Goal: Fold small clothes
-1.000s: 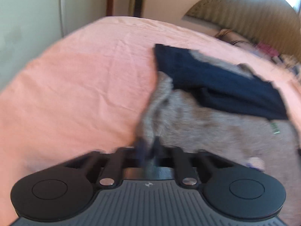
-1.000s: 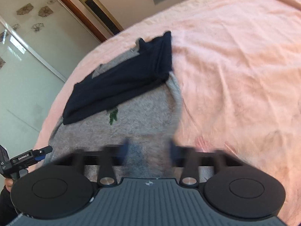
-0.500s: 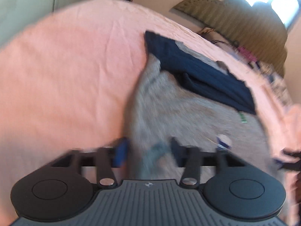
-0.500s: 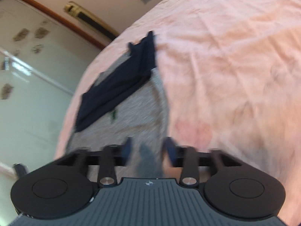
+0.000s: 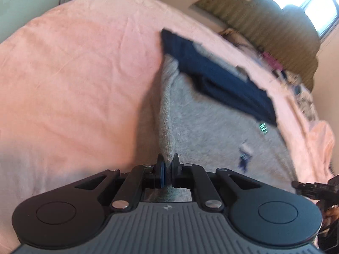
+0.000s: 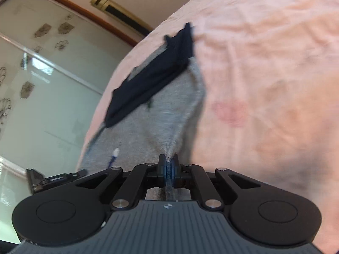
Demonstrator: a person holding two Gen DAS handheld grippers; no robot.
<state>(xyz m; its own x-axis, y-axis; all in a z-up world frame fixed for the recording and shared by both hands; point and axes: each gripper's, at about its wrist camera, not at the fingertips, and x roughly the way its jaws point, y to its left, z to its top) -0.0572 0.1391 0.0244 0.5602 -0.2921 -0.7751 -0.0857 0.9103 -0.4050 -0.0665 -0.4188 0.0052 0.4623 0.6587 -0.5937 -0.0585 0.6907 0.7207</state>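
Observation:
A small grey garment [image 5: 203, 124] with dark navy sleeves [image 5: 224, 80] folded across its far end lies on a pink bed sheet [image 5: 74, 80]. My left gripper [image 5: 168, 163] is shut on the garment's near left edge, and the cloth rises into it. In the right wrist view the same grey garment [image 6: 148, 127] with its navy sleeves [image 6: 152, 76] shows, and my right gripper [image 6: 168, 160] is shut on its near right edge, pulling the cloth into a peak. Each gripper shows at the edge of the other's view.
The pink sheet [image 6: 264, 84] spreads wide on both sides of the garment. A green headboard [image 5: 264, 19] with small items in front of it stands at the far end. A glass wardrobe door [image 6: 31, 80] with flower prints stands to the left.
Both grippers were open around the garment's near edge half a second ago and have now shut on it. The near edge has lifted off the sheet.

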